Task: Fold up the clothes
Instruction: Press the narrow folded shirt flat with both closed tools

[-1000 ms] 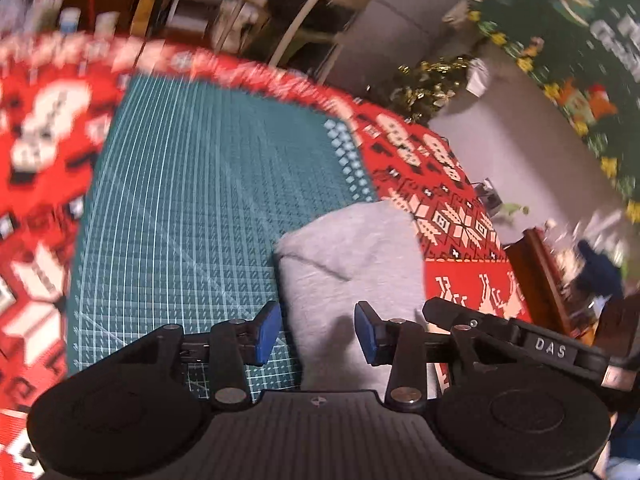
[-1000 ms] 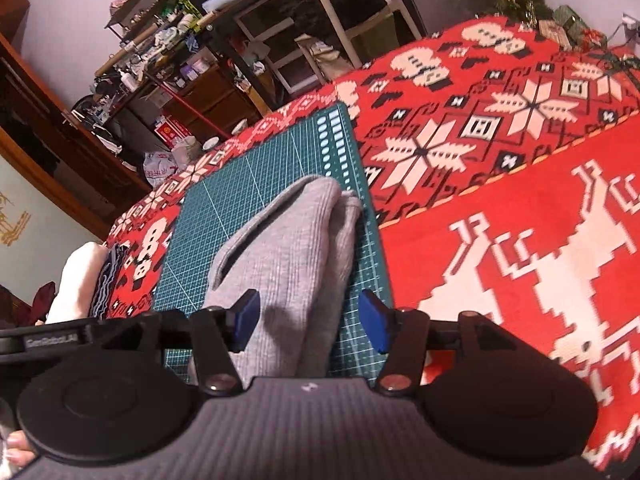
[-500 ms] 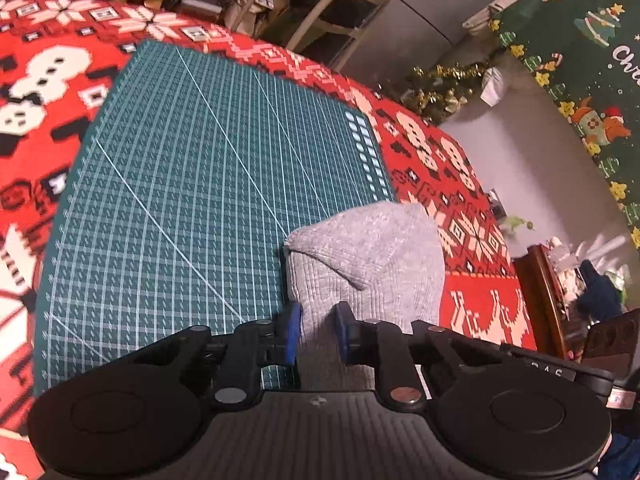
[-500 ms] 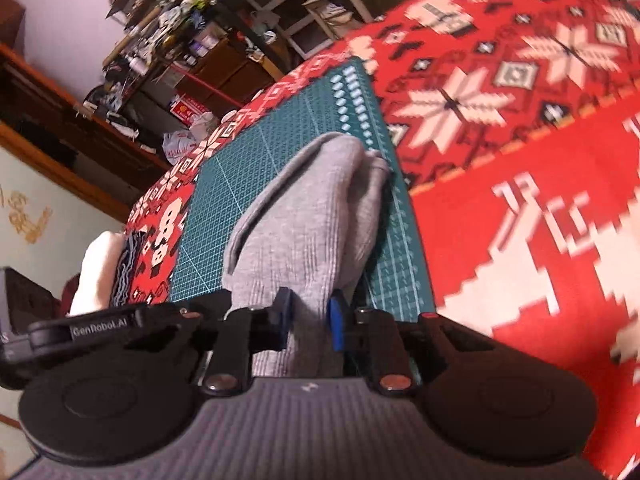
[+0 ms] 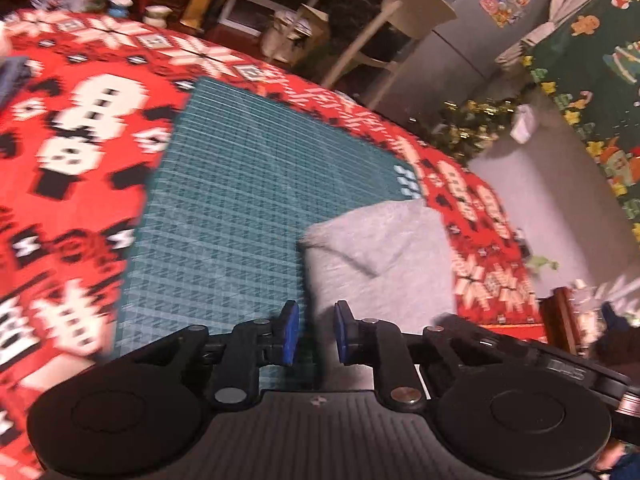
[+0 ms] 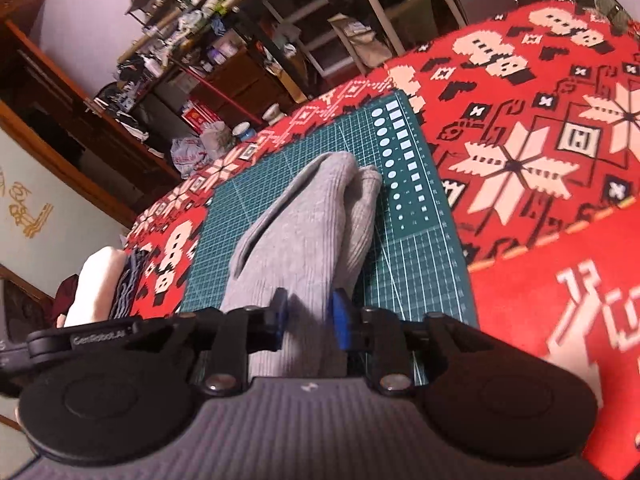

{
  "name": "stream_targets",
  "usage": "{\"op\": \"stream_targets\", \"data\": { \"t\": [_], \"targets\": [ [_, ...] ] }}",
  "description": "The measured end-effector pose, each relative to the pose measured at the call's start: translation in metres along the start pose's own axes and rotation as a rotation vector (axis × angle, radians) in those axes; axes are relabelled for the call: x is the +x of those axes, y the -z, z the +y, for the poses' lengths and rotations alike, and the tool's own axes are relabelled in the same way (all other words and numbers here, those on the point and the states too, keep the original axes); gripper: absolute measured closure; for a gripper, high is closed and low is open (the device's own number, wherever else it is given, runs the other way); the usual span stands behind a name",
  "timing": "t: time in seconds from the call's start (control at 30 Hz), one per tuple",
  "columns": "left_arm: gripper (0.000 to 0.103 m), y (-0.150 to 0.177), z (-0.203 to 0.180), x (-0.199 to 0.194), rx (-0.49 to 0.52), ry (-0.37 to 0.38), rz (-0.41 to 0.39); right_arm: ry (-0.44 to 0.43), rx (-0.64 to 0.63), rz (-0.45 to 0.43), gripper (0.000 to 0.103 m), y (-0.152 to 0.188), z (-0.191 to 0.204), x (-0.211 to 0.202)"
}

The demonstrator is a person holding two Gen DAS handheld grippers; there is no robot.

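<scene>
A grey knit garment [image 5: 380,264], folded into a narrow bundle, lies on the green cutting mat [image 5: 240,208] toward its right side. My left gripper [image 5: 316,332] is shut on the garment's near left edge, and the cloth sits between the blue pads. In the right wrist view the same garment [image 6: 304,232] runs away from me along the mat [image 6: 408,256]. My right gripper [image 6: 309,316] has the garment's near end bunched between its pads. Its jaws are opening, and the fabric still fills the gap.
A red patterned tablecloth [image 6: 540,160] covers the table around the mat. A pile of folded clothes [image 6: 100,280] sits at the left edge. Beyond the table's far edge stand a white chair [image 5: 400,20], shelves and clutter.
Both grippers went from wide open to closed on the garment's near end. The right jaws have since widened slightly. The left view has swung and is now blurred.
</scene>
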State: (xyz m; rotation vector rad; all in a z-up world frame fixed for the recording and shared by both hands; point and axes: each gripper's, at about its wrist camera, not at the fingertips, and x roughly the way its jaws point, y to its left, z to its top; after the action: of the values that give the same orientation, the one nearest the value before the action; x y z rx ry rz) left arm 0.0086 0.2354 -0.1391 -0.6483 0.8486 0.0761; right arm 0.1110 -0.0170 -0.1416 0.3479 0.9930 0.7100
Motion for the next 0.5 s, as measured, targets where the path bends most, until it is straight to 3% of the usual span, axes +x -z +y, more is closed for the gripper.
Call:
{"op": "stream_targets", "data": {
  "t": [0.13,0.37,0.5],
  "targets": [
    [0.082,0.017,0.003,-0.021,0.018,0.003,0.001,-0.011,-0.028,0.030,0.070,0.023,0.001,-0.023],
    [0.082,0.054,-0.009,-0.037,0.046,0.094,0.079,-0.016,-0.010,0.063,0.070,0.058,0.007,-0.048],
    [0.078,0.064,-0.022,-0.042,0.081,0.102,0.067,-0.018,0.007,0.071,0.071,0.066,0.009,-0.050]
  ]
}}
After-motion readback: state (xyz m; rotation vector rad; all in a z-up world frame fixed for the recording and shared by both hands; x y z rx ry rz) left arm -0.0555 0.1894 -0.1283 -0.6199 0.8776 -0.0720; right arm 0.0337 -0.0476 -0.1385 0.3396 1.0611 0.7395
